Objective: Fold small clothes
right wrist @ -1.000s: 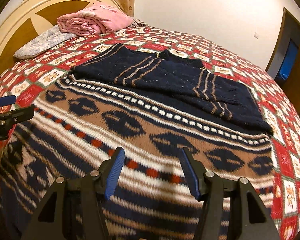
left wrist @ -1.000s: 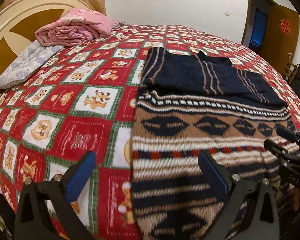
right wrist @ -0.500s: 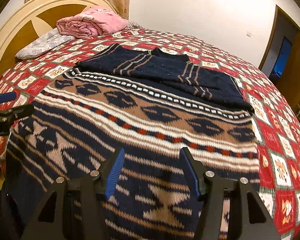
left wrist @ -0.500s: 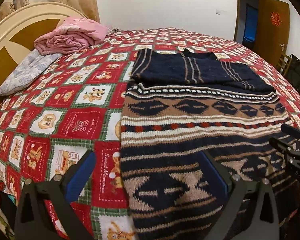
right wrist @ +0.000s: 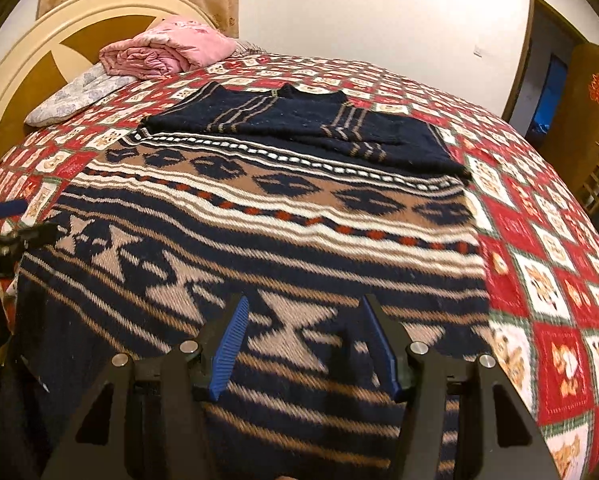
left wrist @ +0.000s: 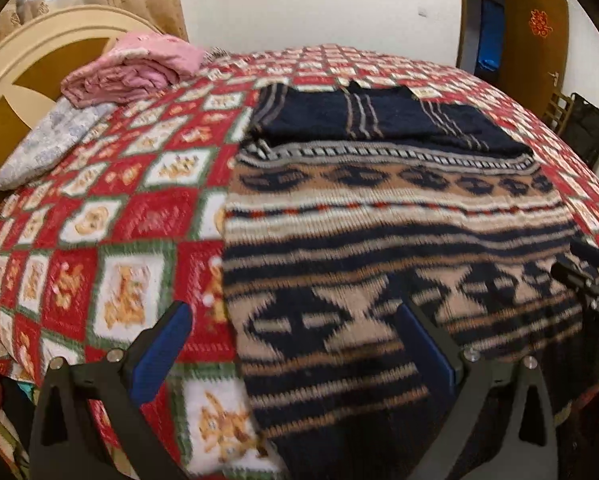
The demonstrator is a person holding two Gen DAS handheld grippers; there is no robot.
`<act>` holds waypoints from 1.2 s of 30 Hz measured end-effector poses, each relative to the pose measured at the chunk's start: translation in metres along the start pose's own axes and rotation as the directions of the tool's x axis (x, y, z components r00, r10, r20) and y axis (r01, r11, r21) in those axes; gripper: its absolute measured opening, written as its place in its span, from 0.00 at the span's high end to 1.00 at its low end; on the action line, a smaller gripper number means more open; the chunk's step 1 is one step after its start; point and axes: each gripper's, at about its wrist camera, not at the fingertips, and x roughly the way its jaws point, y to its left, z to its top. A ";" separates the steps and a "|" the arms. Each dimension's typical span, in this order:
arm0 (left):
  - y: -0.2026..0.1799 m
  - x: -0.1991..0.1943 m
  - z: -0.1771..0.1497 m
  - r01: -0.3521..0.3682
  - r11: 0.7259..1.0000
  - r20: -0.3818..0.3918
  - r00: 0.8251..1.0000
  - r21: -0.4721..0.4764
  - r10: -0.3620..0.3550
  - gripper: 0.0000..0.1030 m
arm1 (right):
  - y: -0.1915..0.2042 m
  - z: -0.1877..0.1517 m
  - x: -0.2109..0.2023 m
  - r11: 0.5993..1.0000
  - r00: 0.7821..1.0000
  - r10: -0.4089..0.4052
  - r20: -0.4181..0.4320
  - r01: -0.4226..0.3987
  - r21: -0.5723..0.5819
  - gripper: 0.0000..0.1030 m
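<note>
Since the earlier frames both grippers have been drawn back toward the near hem, so more of the patterned sweater (right wrist: 267, 240) is seen, spread flat on the bed (right wrist: 539, 248) with sleeves folded across its far part; the left gripper (left wrist: 295, 340) and right gripper (right wrist: 303, 344) are held with fingers wide, empty, presumably readied for the hem corners

Left tool (left wrist: 291, 340) jaws wide apart, w/ nothing between, above near hem of navy/tan/cream patterned knit sweater (left wrist: 379, 240) lying flat on red-white checked bedspread (left wrist: 131, 216). Sleeves folded across top. Right tool (left wrist: 587, 272) at right edge. Pink folded quilt (left wrist: 131, 72) near headboard.
</note>
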 end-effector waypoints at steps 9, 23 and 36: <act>-0.009 -0.002 -0.025 -0.007 0.999 -0.068 0.998 0.032 0.009 0.00 | -0.029 -0.029 -0.019 0.996 0.999 -0.023 -0.041 0.026 0.088 0.43; 0.012 -0.004 -0.060 0.114 0.988 -0.208 0.969 -0.106 -0.134 0.18 | -0.077 -0.093 -0.055 0.964 0.990 -0.002 -0.142 0.040 0.263 0.43; 0.024 -0.010 -0.072 0.155 0.975 -0.246 0.950 -0.162 -0.192 0.34 | -0.070 -0.108 -0.056 0.959 0.987 0.095 -0.132 -0.055 0.277 0.53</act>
